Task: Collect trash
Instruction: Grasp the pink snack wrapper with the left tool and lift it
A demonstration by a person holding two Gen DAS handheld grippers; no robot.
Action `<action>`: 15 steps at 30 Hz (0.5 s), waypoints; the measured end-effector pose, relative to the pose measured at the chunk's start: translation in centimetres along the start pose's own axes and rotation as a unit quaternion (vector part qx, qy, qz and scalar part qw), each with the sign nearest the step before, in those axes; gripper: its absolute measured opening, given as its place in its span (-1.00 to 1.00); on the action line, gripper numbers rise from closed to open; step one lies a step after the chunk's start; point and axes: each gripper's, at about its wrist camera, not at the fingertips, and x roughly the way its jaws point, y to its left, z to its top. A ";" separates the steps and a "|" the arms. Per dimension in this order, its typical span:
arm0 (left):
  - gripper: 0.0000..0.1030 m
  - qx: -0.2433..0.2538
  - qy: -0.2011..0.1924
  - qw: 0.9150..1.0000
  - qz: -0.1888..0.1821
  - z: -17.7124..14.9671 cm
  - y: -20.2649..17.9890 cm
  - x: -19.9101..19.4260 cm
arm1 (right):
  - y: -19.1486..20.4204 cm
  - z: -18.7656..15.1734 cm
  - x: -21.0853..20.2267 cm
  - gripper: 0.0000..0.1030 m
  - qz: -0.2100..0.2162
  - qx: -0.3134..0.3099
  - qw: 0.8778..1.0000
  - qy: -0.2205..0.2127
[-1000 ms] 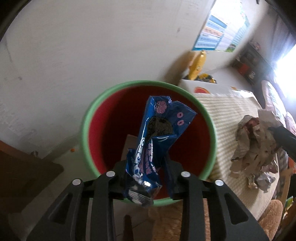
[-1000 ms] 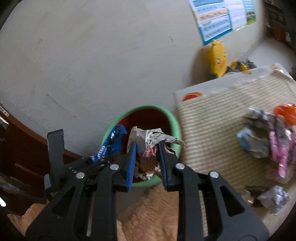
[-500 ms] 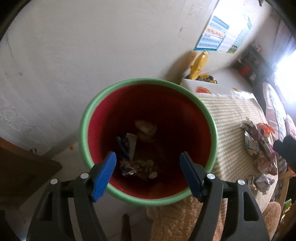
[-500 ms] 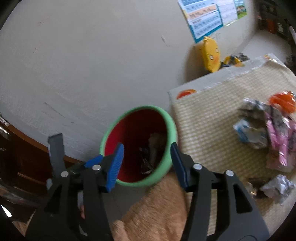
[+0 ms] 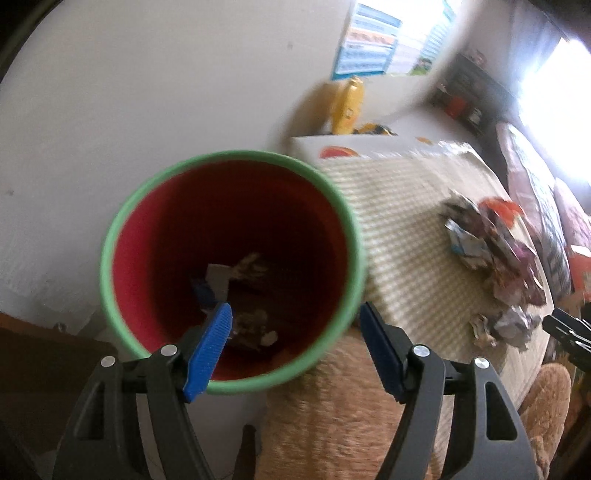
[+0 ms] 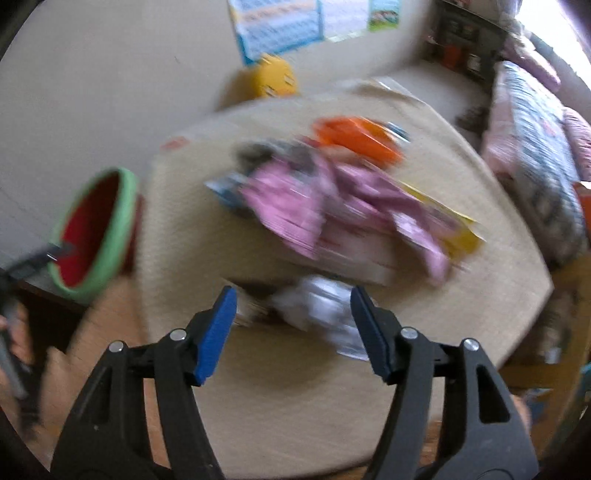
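Observation:
A red bin with a green rim [image 5: 147, 188] stands beside the table and holds several wrappers [image 5: 243, 295] at its bottom. My left gripper [image 5: 295, 325] is open and empty above the bin's near rim. The bin also shows at the left of the right wrist view [image 6: 110, 229]. My right gripper [image 6: 293, 306] is open and empty above a crumpled silver wrapper [image 6: 325, 306] on the table. Behind it lies a blurred heap of pink wrappers [image 6: 317, 203] and an orange one [image 6: 354, 138]. The same heap shows in the left wrist view [image 5: 491, 240].
The table has a beige woven cloth [image 6: 295, 406]. A yellow toy [image 5: 347, 107] stands by the wall under a poster [image 6: 273, 22]. A brown plush surface [image 5: 332, 406] lies below the left gripper. A bed [image 6: 535, 147] is at the right.
Both grippers opened and dropped the blue packet and crumpled paper into the bin. The right gripper then swung right over the table's trash; the left shifted slightly right.

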 end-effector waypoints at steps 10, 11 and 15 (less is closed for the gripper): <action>0.32 0.099 0.015 0.994 -0.037 -1.2 -8.3 -0.2 | -2.4 -0.8 3.6 0.28 0.035 -0.012 0.999 0.035; 0.32 0.105 0.017 0.994 -0.039 -1.3 -8.8 -0.3 | -2.5 -0.9 4.2 0.27 0.044 -0.005 0.998 0.041; 0.32 0.123 0.029 0.990 -0.060 -1.2 -11.2 -0.1 | -2.8 -1.9 4.7 -0.28 0.035 0.009 0.999 0.026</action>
